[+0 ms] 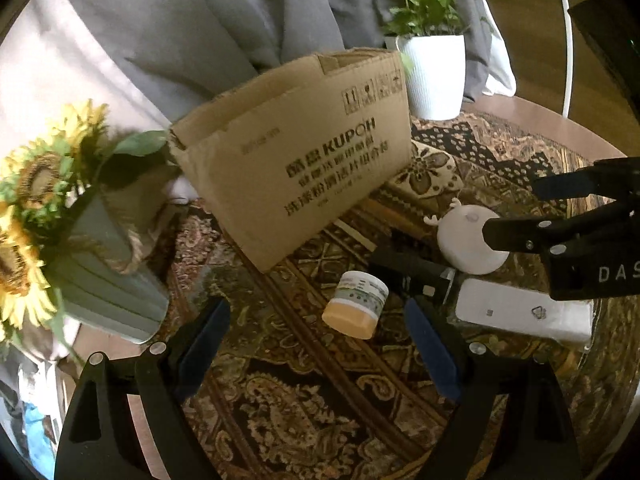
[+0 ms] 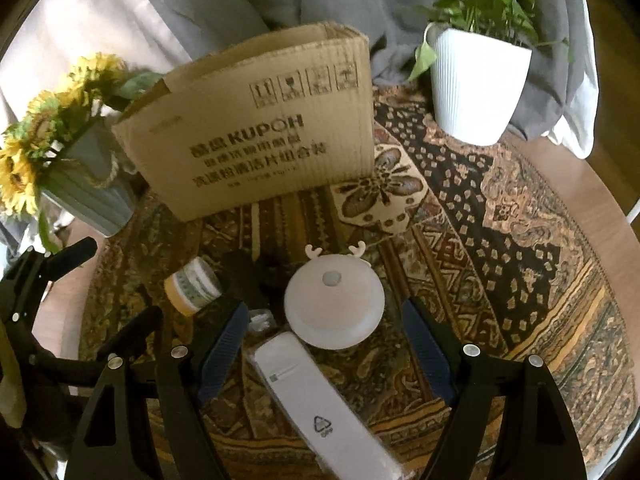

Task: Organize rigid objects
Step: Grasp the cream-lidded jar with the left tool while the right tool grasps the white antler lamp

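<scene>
Task stage is judged early: no item is seen inside a container, and sorting is still to be done.

Left tongs (image 1: 316, 344) are held apart and empty at the bottom of the left wrist view, above the patterned brown cloth covering the round worktop (image 1: 288, 412). Right tongs (image 2: 324, 344) are likewise spread and empty, at the bottom of the right wrist view.

Loose items, all on the worktop:
- small squat jar with cream lid and green-white label (image 1: 356, 306), lying on its side at frame centre, just beyond the left tongs;
- round white disc-shaped device with small antlers (image 2: 334, 306), between the right tongs' tips;
- long flat white rectangular box in clear wrap (image 2: 320, 404), near the disc, lower centre;
- a dark item (image 2: 240, 280) between jar and disc; it is too dim to identify.

Containers: the open brown corrugated cardboard box with black print (image 2: 256, 136) stands in the upper centre. Its interior is not visible, so contents cannot be told. It is judged the likely destination.
</scene>
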A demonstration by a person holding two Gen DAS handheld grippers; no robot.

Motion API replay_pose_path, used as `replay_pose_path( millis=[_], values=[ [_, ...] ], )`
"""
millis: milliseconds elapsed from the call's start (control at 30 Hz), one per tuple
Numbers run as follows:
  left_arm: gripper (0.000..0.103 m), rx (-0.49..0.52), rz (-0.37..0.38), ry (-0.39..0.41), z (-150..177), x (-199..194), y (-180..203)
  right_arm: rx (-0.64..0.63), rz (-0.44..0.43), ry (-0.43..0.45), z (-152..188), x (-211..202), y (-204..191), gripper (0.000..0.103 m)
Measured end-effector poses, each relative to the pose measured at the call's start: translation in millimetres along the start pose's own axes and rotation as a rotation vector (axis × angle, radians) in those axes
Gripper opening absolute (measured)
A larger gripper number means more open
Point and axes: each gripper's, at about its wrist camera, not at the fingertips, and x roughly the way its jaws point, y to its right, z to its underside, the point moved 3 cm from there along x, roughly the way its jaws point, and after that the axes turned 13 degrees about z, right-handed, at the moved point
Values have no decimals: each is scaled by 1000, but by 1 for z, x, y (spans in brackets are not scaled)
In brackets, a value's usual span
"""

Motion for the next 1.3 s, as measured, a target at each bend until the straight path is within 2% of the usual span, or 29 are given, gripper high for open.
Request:
replay_pose_path(
  millis=[367, 767, 1067, 1233, 1300],
  values=[
    [88, 24, 66, -43, 3, 32, 0, -4, -7, -55, 2, 32, -4, 80],
    [77, 5, 120, -52, 6, 53, -2, -15, -3, -89, -3, 51, -6, 80],
    [59, -62, 162, -65, 8, 71, -9, 2, -17, -132, -4, 70, -4, 80],
    [43, -136, 201, -76, 10, 79, -14, -17, -8, -112, -1, 69, -6, 80],
    [40, -174, 216, -77, 11, 82, -16, -25, -8, -103, 0, 69, -6, 78]
  ],
)
